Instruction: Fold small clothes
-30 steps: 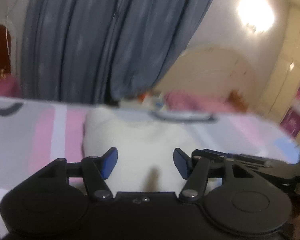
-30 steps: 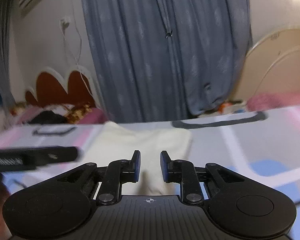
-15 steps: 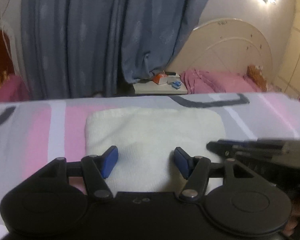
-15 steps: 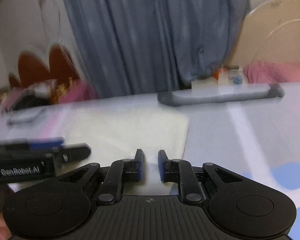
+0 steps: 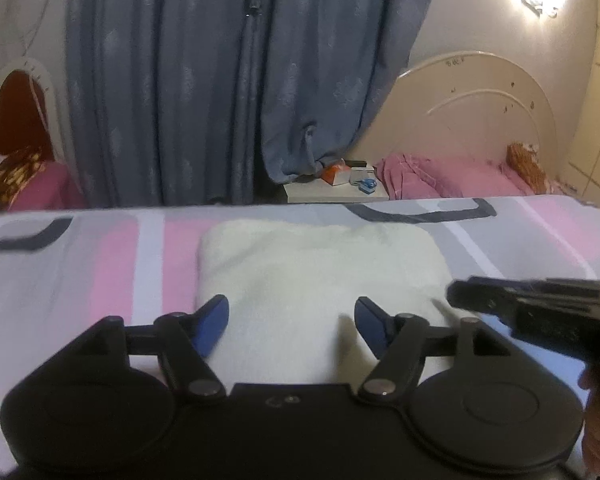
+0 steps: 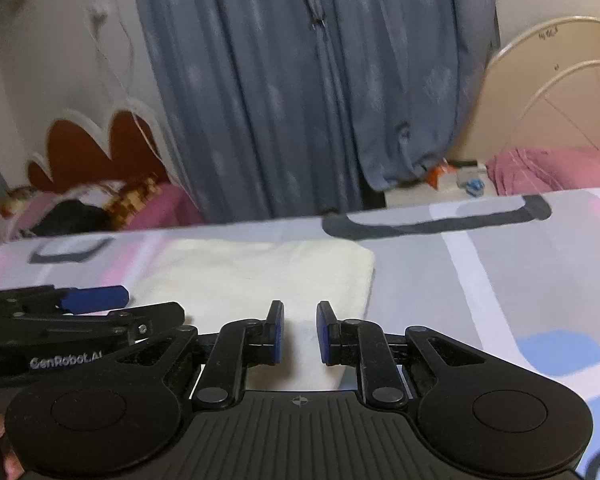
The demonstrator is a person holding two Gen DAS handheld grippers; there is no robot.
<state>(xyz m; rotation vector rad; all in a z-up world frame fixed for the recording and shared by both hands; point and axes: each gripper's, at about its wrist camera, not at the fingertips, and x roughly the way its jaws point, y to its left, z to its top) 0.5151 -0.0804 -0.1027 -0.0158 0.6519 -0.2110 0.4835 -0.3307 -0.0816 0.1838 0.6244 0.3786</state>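
Observation:
A cream-white folded cloth (image 5: 320,276) lies flat on the patterned bed sheet (image 5: 100,264); it also shows in the right wrist view (image 6: 260,276). My left gripper (image 5: 291,322) is open and empty, its blue pads wide apart over the cloth's near edge. My right gripper (image 6: 299,332) is open a little and empty, over the cloth's near right corner. The right gripper shows at the right of the left wrist view (image 5: 540,308). The left gripper shows at the left of the right wrist view (image 6: 80,312).
The sheet has pink, grey and blue patches. Behind the bed hang blue curtains (image 5: 240,80). A nightstand (image 5: 336,190) with small items stands beside a second bed with a cream headboard (image 5: 472,108). A red headboard (image 6: 96,144) is far left.
Both grippers have tilted down and steadied over the cloth. The right gripper's jaws have opened slightly. The left gripper stays wide open.

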